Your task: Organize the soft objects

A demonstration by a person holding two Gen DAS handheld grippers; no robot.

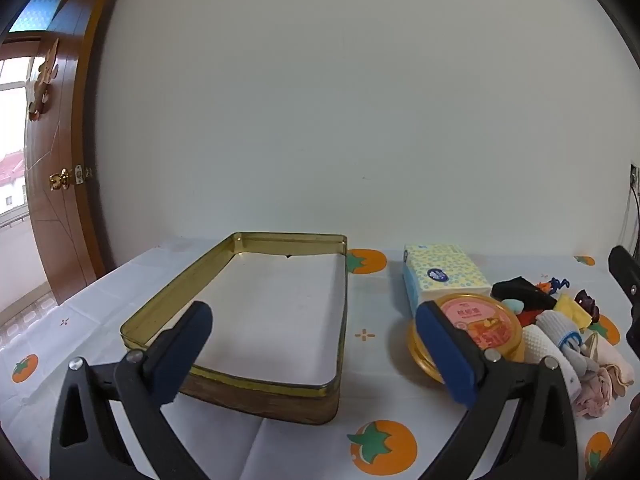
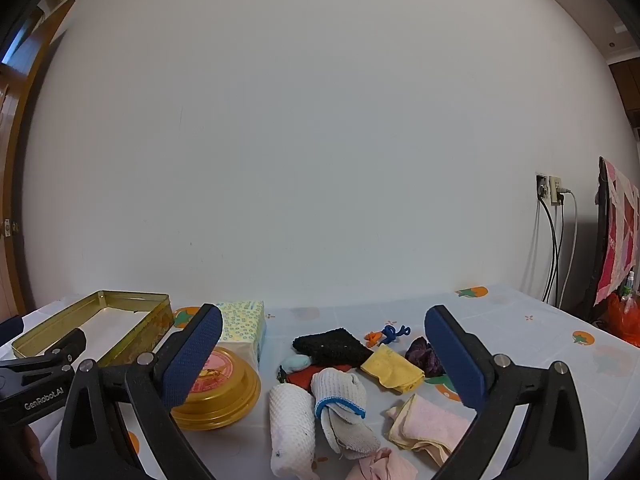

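A shallow gold rectangular tin [image 1: 224,280] [image 2: 52,332] with a white liner sits open on the left of the table. My left gripper [image 1: 316,356] hovers over its near edge, open, nothing between its fingers. To the right lies a pile of soft items: a rolled white cloth [image 2: 290,420], a grey glove with blue cuff [image 2: 340,400], a black knitted cloth [image 2: 332,344], a yellow cloth [image 2: 392,368], a pink cloth [image 2: 428,428] and a dark purple scrunchie [image 2: 424,354]. My right gripper [image 2: 324,360] stands open above the pile, touching nothing.
A tissue pack [image 1: 444,272] [image 2: 244,324] and a round gold tin with a pink lid [image 1: 480,324] [image 2: 224,384] stand between the open tin and the pile. Small blue and orange clips [image 2: 390,334] lie behind the cloths. A wall runs behind; cables [image 2: 554,240] hang at right.
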